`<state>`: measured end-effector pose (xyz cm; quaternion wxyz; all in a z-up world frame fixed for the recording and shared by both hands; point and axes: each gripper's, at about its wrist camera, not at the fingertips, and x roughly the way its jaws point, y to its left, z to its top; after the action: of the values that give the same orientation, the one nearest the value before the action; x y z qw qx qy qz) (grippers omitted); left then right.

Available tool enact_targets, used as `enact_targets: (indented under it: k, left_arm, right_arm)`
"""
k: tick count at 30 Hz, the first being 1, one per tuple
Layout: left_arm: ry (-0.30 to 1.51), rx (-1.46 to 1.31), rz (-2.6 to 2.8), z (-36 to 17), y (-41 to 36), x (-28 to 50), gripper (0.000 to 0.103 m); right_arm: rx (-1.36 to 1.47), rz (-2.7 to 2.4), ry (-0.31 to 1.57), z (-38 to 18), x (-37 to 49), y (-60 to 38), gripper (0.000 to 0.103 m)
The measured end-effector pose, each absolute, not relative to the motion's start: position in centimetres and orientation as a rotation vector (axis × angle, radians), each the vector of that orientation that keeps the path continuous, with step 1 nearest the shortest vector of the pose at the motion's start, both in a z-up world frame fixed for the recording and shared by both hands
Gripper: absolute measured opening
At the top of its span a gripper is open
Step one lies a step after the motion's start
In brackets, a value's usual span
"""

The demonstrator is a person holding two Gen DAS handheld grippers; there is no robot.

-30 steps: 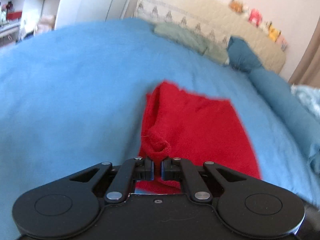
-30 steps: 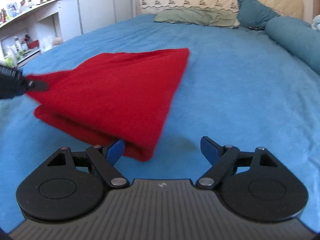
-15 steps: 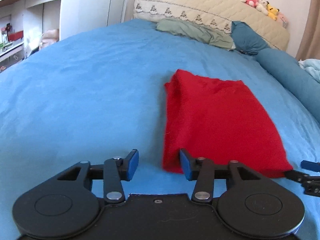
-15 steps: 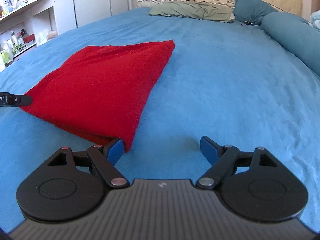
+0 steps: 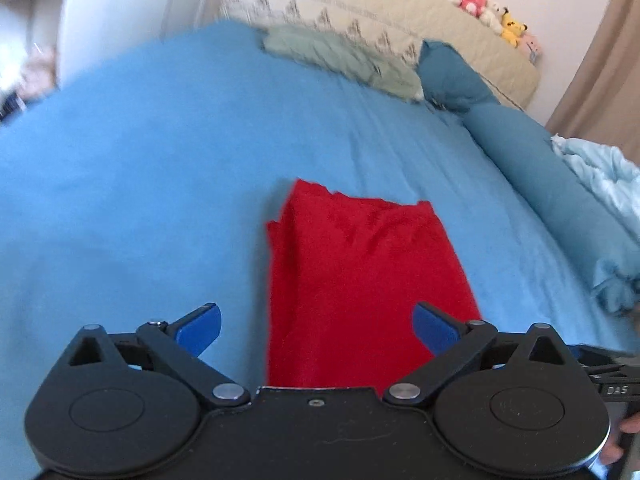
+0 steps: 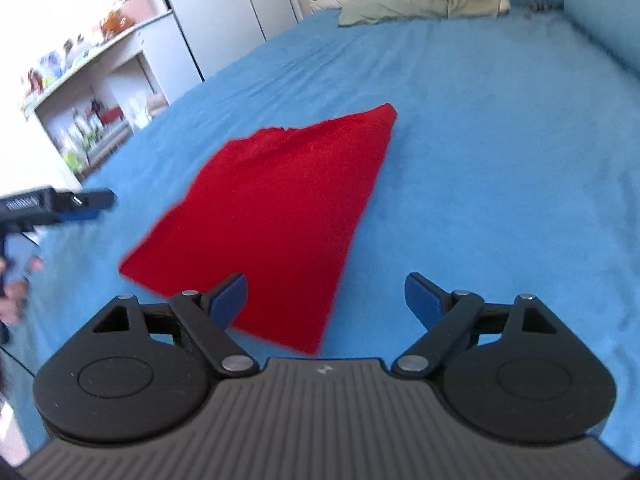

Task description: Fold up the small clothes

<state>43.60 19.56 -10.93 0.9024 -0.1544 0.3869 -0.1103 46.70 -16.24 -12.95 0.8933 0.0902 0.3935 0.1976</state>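
Note:
A folded red garment (image 5: 360,276) lies flat on the blue bedspread (image 5: 140,200). My left gripper (image 5: 316,328) is open wide and raised above the garment's near edge, holding nothing. In the right wrist view the same red garment (image 6: 280,216) lies ahead and to the left. My right gripper (image 6: 326,298) is open and empty above its near right corner. The left gripper's tip (image 6: 80,202) shows at the left edge of the right wrist view, apart from the cloth.
Pillows (image 5: 344,60) and a blue bolster (image 5: 532,168) lie at the bed's head and right side. A light blue blanket (image 5: 608,184) is bunched far right. White shelves with small items (image 6: 92,120) stand left of the bed.
My left gripper let go of the red garment's corner, opened wide and lifted. The garment now lies folded flat. My right gripper stayed open and rose away from the cloth.

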Motion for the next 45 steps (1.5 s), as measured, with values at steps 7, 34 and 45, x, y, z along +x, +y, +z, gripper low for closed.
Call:
enact_targets:
  k: [7,34,45]
  left_arm:
    - [0.966,-0.401,-0.238,-15.2,19.9,50.7,0.086]
    - [0.790,-0.321,-0.384,-7.9,9.1,34.1,0.022]
    - [0.824,-0.214,-0.269,-13.5,5.0,27.7,0.055]
  right_arm:
    - [0.402,0.382,0.935,-15.7,54.2,-15.8,0.102]
    - [0.219,0.396,0.707,-7.6,38.1,-18.3,0.040]
    - [0.242,0.277,0.771,-14.2,30.7,-23.3,0.073]
